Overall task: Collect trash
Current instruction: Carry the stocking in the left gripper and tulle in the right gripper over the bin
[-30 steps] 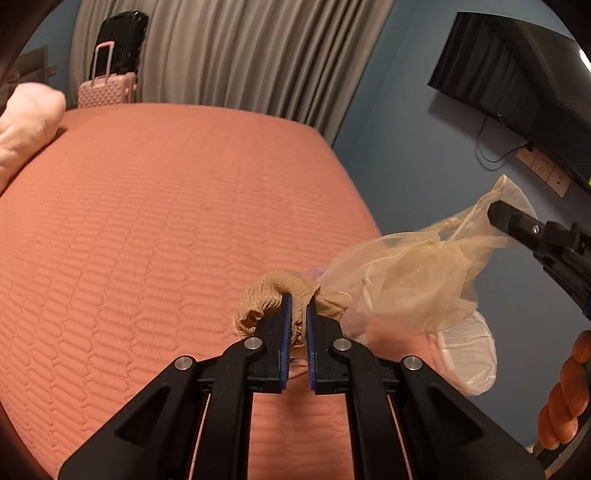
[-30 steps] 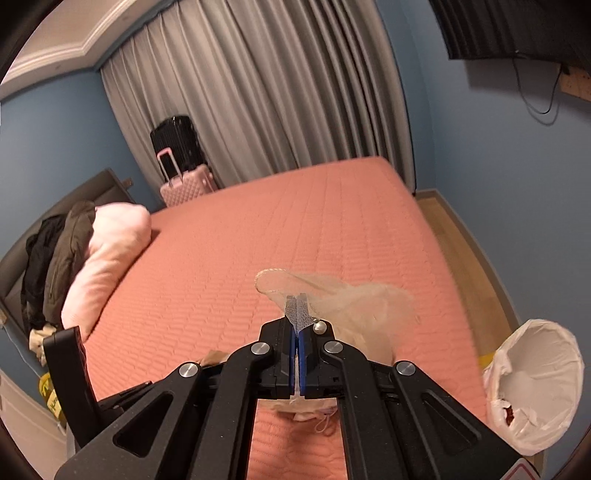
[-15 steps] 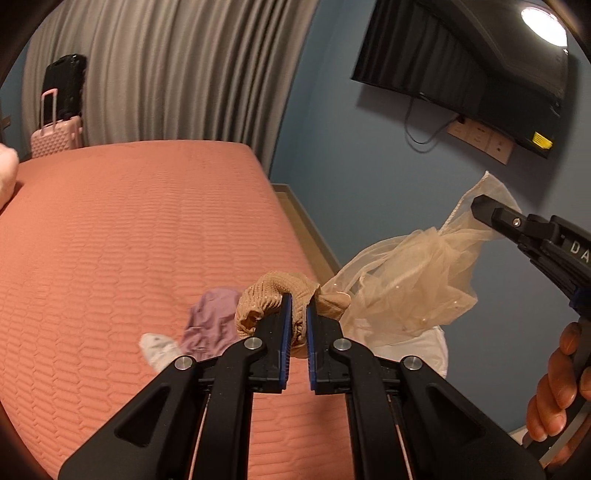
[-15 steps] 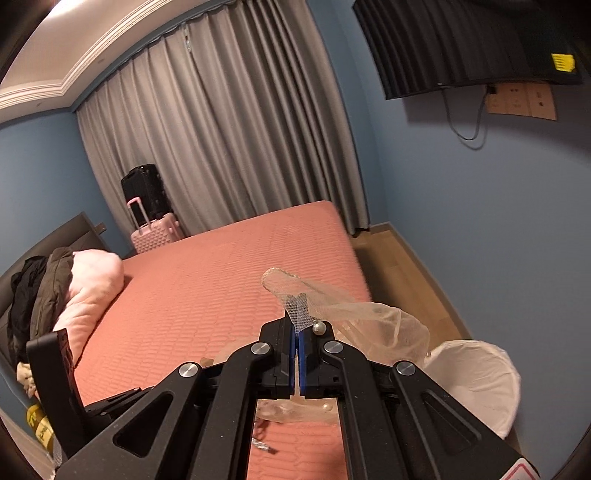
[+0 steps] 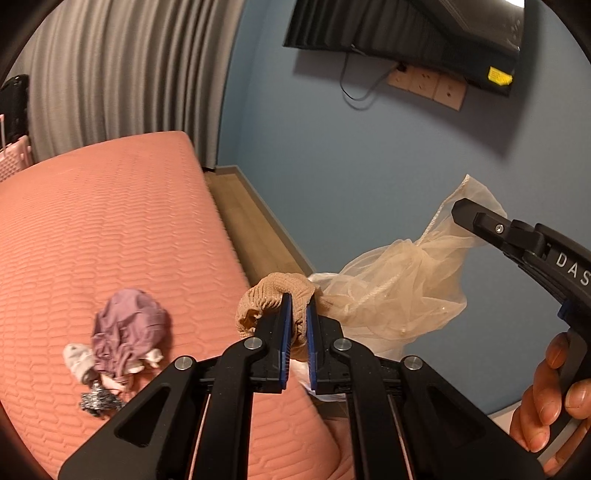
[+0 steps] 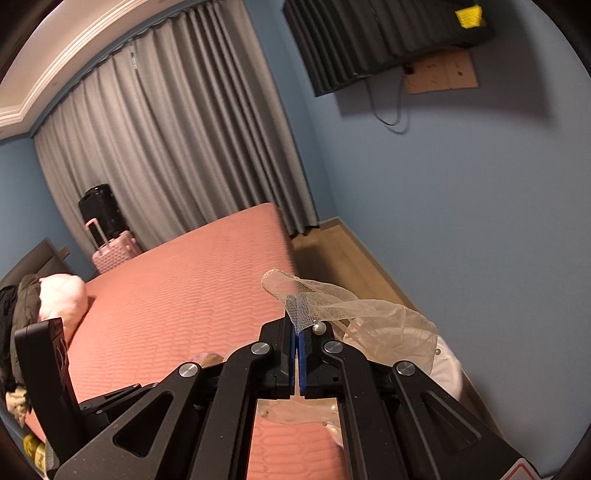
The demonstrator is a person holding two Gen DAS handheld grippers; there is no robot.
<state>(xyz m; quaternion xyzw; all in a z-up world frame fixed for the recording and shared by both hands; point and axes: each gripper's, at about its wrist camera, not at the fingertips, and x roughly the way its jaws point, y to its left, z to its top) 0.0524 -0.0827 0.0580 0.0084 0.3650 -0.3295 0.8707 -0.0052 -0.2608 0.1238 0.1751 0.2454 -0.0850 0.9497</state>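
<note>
My left gripper [image 5: 298, 306] is shut on a tan knitted cloth [image 5: 273, 299], held above the bed's right edge. My right gripper [image 6: 297, 334] is shut on a sheer beige mesh fabric [image 6: 369, 317] with small pearls; it shows in the left wrist view [image 5: 399, 280] hanging from the right gripper [image 5: 458, 210]. The two cloths hang together between the grippers. A white-lined trash bin [image 6: 448, 373] stands on the floor beside the bed, partly hidden under the mesh. A crumpled purple cloth [image 5: 125, 332], white scraps [image 5: 79, 362] and a silver scrap [image 5: 98, 402] lie on the bed.
The salmon quilted bed [image 5: 92, 229] fills the left. A wooden floor strip [image 5: 251, 229] runs between the bed and the blue wall [image 5: 351, 166]. A TV [image 5: 424, 26] hangs on the wall. Pink and black suitcases [image 6: 107, 236] stand by the grey curtains. Pillow and clothes [image 6: 48, 299] lie at the headboard.
Both grippers have swung to the right with their cloths, from over the bed toward its right edge and the wall. The purple cloth and scraps on the bed have come into view.
</note>
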